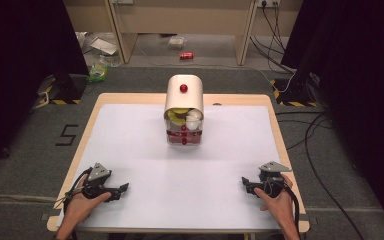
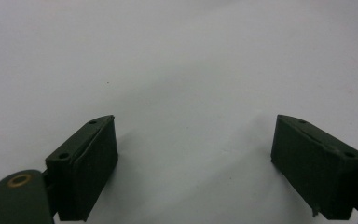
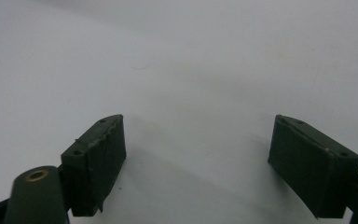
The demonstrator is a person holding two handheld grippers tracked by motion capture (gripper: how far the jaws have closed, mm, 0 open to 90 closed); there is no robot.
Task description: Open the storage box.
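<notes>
Left gripper view: black fingers [image 2: 84, 172] spread wide, nothing between them, bare white sheet below.
Right gripper view: black fingers [image 3: 95, 168] likewise parted and released, white sheet showing in the gap.
Left gripper [image 1: 124, 188]: high view, near left corner of the tabletop, held low over the sheet, tips pointing inward to the right; grey three-cornered plate on top, cable trailing back along the hand.
Right gripper [image 1: 244, 183]: high view, near right corner, held low, tips pointing inward to the left; mirrors the left one.
Spacing: the two grippers well apart, each close to its own side edge.
Cream round-topped container with a red knob [image 1: 184, 107]: stands on the far middle of the sheet, well apart from both grippers, roughly midway between them in line.
Container contents: open front shows yellow-green and white items above a clear lower part with red parts; details too small to tell.
Tabletop [image 1: 105, 100]: light wood rim, covered by a white sheet [image 1: 180, 175].
</notes>
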